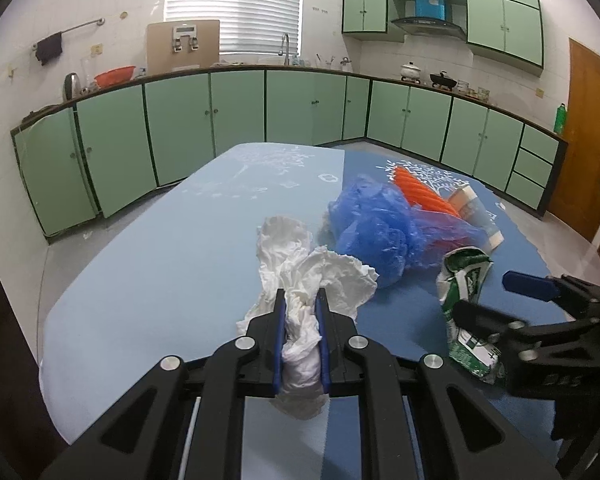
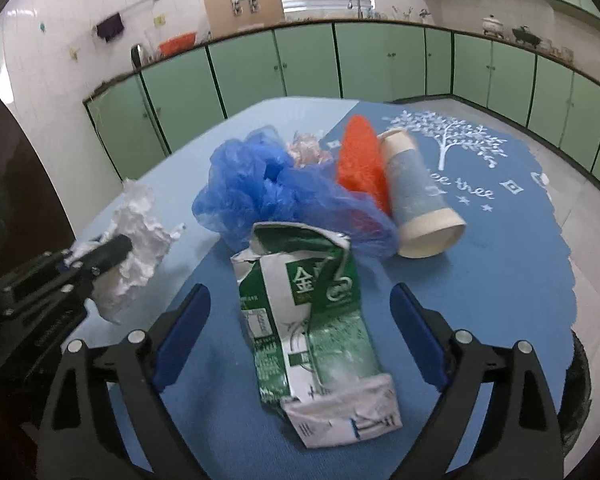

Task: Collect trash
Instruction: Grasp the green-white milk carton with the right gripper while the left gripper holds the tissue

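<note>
Plainly, the left hand-held gripper point(image 1: 301, 302) was clamped narrow on the crumpled white tissue point(image 1: 300, 276), which hung between its blue pads above the counter point(image 1: 148, 264). To its right lay the blue plastic bag point(image 2: 260, 184), the orange item point(image 2: 360, 156) partly beneath it, and the paper cup point(image 2: 416, 196) on its side. Nearest, the crushed green carton point(image 2: 312, 312) lay flat, lengthwise between the widely spread fingers of the right hand-held gripper point(image 2: 300, 316), neither pad touching it. To take it well, I judged the right gripper should sink lower, stay centred on the carton's thicker middle, and close squarely across its width, since the flattened card could slip or buckle from a shallow pinch.
</note>
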